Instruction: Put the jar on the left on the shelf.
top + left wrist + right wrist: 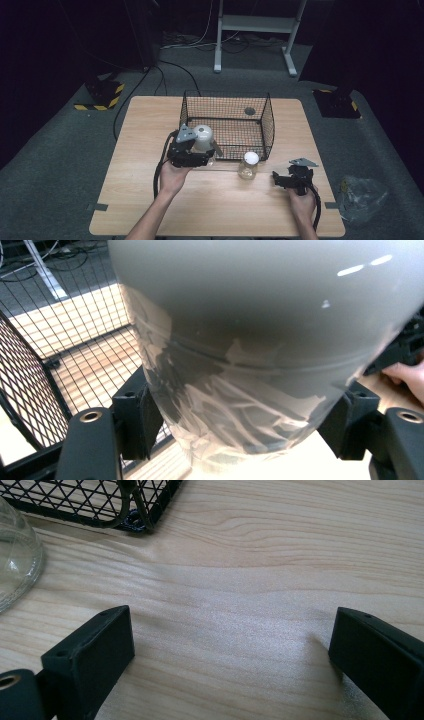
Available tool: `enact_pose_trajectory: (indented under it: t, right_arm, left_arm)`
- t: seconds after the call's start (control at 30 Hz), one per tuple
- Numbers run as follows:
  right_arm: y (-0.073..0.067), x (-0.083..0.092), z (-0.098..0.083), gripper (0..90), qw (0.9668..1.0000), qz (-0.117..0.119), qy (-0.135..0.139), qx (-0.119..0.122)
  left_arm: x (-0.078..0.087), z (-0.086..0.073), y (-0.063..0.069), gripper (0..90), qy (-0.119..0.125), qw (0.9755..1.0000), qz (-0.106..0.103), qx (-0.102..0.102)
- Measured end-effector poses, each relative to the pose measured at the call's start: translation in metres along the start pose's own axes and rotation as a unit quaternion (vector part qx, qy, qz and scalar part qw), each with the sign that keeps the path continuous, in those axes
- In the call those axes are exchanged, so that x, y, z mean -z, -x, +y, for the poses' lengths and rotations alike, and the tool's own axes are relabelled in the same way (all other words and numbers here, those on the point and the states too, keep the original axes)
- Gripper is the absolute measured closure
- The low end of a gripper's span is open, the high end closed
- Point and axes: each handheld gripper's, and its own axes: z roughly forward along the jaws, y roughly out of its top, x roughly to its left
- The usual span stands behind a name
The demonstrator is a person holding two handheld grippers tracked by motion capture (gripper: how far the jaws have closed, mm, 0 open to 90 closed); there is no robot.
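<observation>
Near the middle of the high view, the left claw (pixel 192 150) is gripping a jar with a pale rounded lid (pixel 202 136), holding it at the front left corner of the black wire basket (pixel 267 125). In the left gripper view the jar (pixel 250 365) is looming large between the two black jaws, whose pads are pressing against its clear lower body on either side, while the pale lid is taking up the upper half of the frame; the basket's mesh (pixel 55 340) is showing at the left. The hand behind this claw is coming in from the bottom of the high view.

A second, smaller jar with a white lid (pixel 248 165) is standing on the wooden bench (pixel 140 200) just in front of the basket, right of centre.

At the lower right of the high view, the right claw (pixel 292 177) is resting low over the bench, well apart from the basket. In the right gripper view its jaws are standing wide apart with bare wood between them, released and grasping nothing; the glass edge of the smaller jar (pixel 17 565) is showing at the upper left, beside the basket's corner (pixel 135 515).
</observation>
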Motion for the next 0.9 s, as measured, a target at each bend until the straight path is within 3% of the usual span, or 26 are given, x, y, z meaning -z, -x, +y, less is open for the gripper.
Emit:
enact_pose_trajectory:
  t: [0.57,0.9]
  right_arm:
    - [0.000,0.000,0.000,4.0,1.0000,0.000,0.000,0.000]
    - [0.000,0.000,0.000,3.9,1.0000,0.000,0.000,-0.002]
  left_arm:
    - [-0.012,0.031,-0.019,30.0,0.012,0.9996,0.019,0.019]
    - [-0.028,0.043,-0.029,30.1,0.001,0.9993,0.030,0.023]
